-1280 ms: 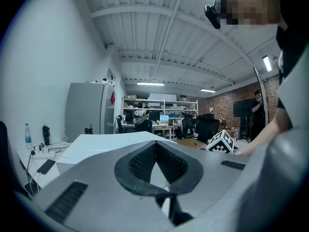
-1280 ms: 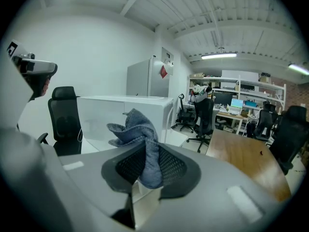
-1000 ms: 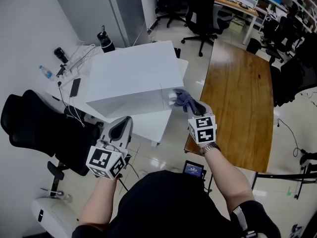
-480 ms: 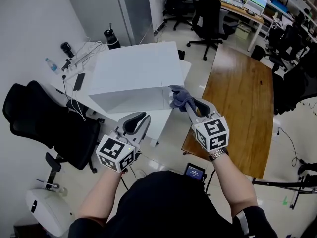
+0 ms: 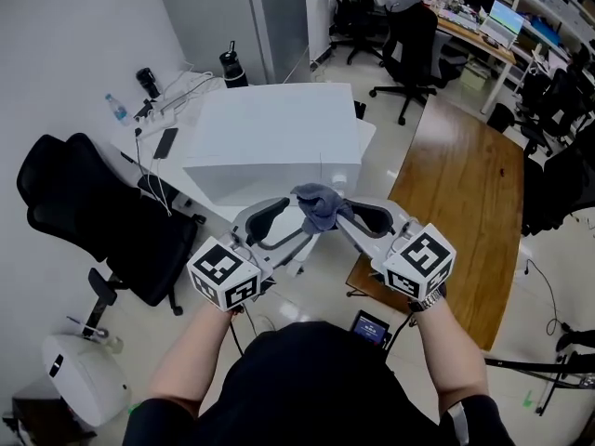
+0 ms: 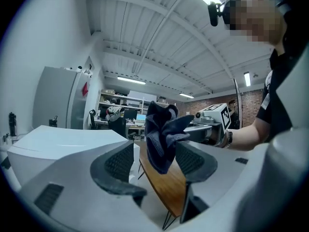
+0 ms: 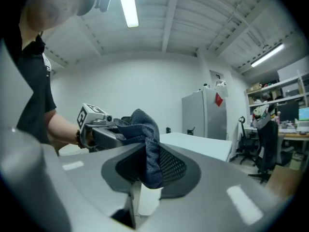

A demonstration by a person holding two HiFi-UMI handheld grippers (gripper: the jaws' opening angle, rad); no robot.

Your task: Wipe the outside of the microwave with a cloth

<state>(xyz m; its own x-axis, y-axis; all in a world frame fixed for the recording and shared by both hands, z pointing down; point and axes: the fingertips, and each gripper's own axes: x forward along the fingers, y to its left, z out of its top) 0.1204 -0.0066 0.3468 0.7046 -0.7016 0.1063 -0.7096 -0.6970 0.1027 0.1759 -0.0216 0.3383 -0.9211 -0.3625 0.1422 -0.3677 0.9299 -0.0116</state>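
A crumpled dark blue-grey cloth (image 5: 319,206) is clamped in the closed fingers of the right gripper (image 5: 342,216), its length hanging downward, just before the white box-shaped microwave (image 5: 270,147). The fingers of the left gripper (image 5: 296,223) are opening, with the cloth between them, unpressed.

Cloth (image 5: 319,204) bunched, covers jaw tips of right gripper (image 5: 337,214) in head view. Lower front corner of microwave (image 5: 270,137) hidden behind cloth. Torso (image 5: 307,388) cut by bottom edge. Clutter on far desk (image 5: 465,24) too small to tell.
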